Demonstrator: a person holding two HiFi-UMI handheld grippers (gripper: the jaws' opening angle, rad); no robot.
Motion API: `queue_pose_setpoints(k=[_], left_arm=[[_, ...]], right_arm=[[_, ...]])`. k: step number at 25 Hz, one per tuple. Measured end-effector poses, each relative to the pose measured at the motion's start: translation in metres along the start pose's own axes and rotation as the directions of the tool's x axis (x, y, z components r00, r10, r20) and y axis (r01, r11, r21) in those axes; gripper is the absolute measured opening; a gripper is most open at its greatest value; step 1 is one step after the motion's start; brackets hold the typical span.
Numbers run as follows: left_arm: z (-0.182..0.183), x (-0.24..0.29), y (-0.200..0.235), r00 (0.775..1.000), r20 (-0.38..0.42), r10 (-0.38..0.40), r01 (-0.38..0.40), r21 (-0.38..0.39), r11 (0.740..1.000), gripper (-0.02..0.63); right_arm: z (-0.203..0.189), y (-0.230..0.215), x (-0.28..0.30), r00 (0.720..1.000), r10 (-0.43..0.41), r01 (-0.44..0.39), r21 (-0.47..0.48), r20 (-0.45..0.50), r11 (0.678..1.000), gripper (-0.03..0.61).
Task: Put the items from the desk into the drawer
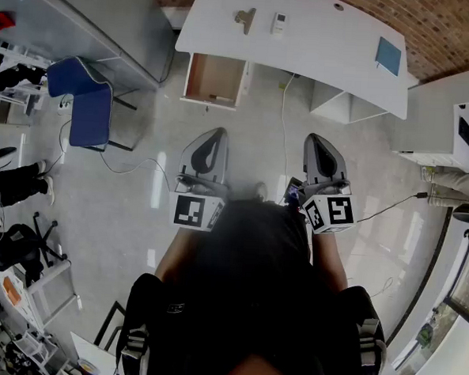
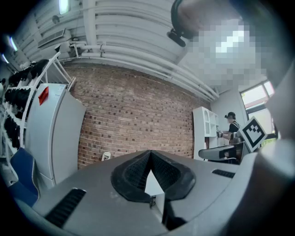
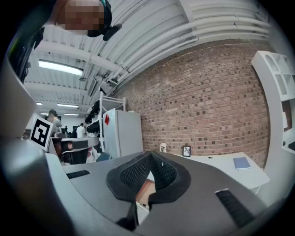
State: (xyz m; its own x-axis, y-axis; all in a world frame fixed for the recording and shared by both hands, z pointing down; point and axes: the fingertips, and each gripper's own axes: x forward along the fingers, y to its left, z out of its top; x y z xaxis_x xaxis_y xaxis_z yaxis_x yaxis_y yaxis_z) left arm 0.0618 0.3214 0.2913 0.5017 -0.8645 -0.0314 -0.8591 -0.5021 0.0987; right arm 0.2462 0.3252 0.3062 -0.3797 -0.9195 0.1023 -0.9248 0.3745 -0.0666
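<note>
The left gripper (image 1: pixel 213 135) and right gripper (image 1: pixel 317 140) are closed, empty. On the desk (image 1: pixel 322 53) lie a brown thing (image 1: pixel 245 18) and a white thing (image 1: pixel 279 22), too small to name, and a notebook (image 1: pixel 388 55). The desk edge cuts off the open drawer (image 1: pixel 213 80).

Desk (image 1: pixel 305 64): ahead, before the brick wall (image 1: pixel 435 24).
On desk: small item (image 1: pixel 245 18) left, remote (image 1: pixel 279 22) just beside it, notebook (image 1: pixel 388 55) far right.
Drawer (image 1: pixel 213 80): open, under desk's left end.
Chair (image 1: pixel 89 102): left of drawer.
</note>
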Motion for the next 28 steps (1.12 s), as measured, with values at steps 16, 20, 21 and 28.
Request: queue_pose_setpoints(k=[16,20,21,28], left_arm=[[0.001,0.000,-0.013,1.000,0.001,0.030,-0.030,0.007,1.000,-0.002],[0.002,0.003,-0.024,0.999,0.003,0.047,-0.047,0.011,0.999,-0.002],[0.003,0.004,-0.028,0.999,0.003,0.050,-0.050,0.013,0.999,-0.002],[0.002,0.009,-0.048,0.996,0.001,0.091,-0.091,0.014,0.996,-0.002]], right_arm=[[-0.004,-0.010,-0.003,0.999,0.037,-0.037,0.029,0.000,0.999,-0.002],[-0.009,-0.021,-0.007,0.999,0.050,-0.050,0.030,-0.017,0.998,-0.002],[-0.010,-0.024,-0.008,0.998,0.054,-0.053,0.031,-0.020,0.998,-0.002],[-0.022,-0.045,-0.010,0.994,0.103,-0.101,0.042,-0.046,0.994,-0.002]])
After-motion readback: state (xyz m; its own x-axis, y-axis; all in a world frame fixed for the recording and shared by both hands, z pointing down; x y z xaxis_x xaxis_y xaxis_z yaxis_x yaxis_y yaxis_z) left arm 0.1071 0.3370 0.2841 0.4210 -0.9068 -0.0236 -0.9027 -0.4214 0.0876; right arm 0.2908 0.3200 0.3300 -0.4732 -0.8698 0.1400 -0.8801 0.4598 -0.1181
